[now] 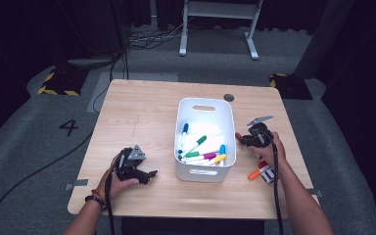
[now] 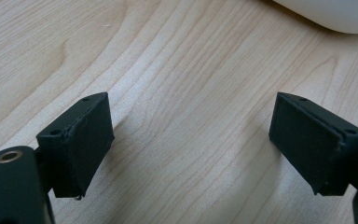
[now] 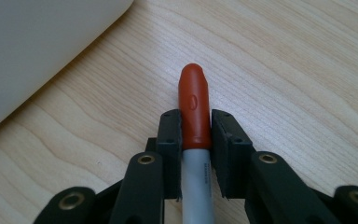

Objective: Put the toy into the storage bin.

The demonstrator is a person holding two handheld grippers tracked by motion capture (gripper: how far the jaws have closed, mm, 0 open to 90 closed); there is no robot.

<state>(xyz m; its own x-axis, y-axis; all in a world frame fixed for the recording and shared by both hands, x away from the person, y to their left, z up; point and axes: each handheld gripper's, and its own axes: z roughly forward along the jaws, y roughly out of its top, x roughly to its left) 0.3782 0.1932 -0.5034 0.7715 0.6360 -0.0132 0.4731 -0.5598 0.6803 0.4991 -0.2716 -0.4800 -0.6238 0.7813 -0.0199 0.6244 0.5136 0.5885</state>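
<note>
With the right claw (image 3: 196,140) clamped tight on the red-capped marker (image 3: 194,107) just off the counter (image 1: 142,112) beside the white bin (image 1: 227,128), lift it level over the rim before releasing, while the left claw (image 2: 191,144) rests wide open, holding nothing.

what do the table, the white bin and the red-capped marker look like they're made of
Table: pale wood or wood-look laminate, matt, visible grain. Bin: likely white moulded plastic, smooth, rounded corners, cut-out handles. Marker: seemingly plastic, slightly glossy red cap, grey-white barrel, clamped in the right gripper.
</note>
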